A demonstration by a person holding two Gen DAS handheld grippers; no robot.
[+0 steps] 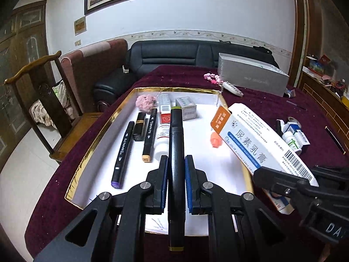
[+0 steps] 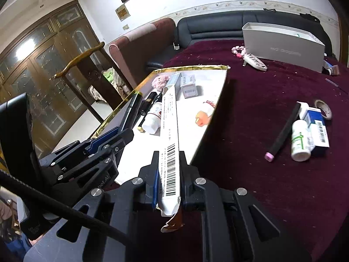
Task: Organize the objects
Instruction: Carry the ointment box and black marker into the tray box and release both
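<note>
My left gripper (image 1: 176, 161) is shut on a black marker with an olive cap (image 1: 176, 131), which points forward over the white, gold-rimmed tray (image 1: 96, 139). My right gripper (image 2: 169, 159) is shut on the edge of a long white medicine box (image 2: 170, 113) with a barcode, held over the tray's near right part (image 2: 218, 100). In the left wrist view the same box (image 1: 257, 144) hangs tilted over the tray's right rim, with the right gripper (image 1: 288, 172) on its barcode end. The left gripper (image 2: 124, 131) shows at the tray's left side in the right wrist view.
In the tray lie markers (image 1: 123, 152), a lipstick (image 1: 139, 126), a white bottle (image 1: 162, 135), a pink pom (image 1: 145, 102), a small grey box (image 1: 186, 108) and an orange figure (image 1: 216, 139). Right of it lie a pink-tipped marker (image 2: 283, 128), bottle (image 2: 300, 140), blue-white box (image 2: 318, 128) and tape roll (image 2: 324, 108). A grey box (image 2: 283, 45) stands at the back.
</note>
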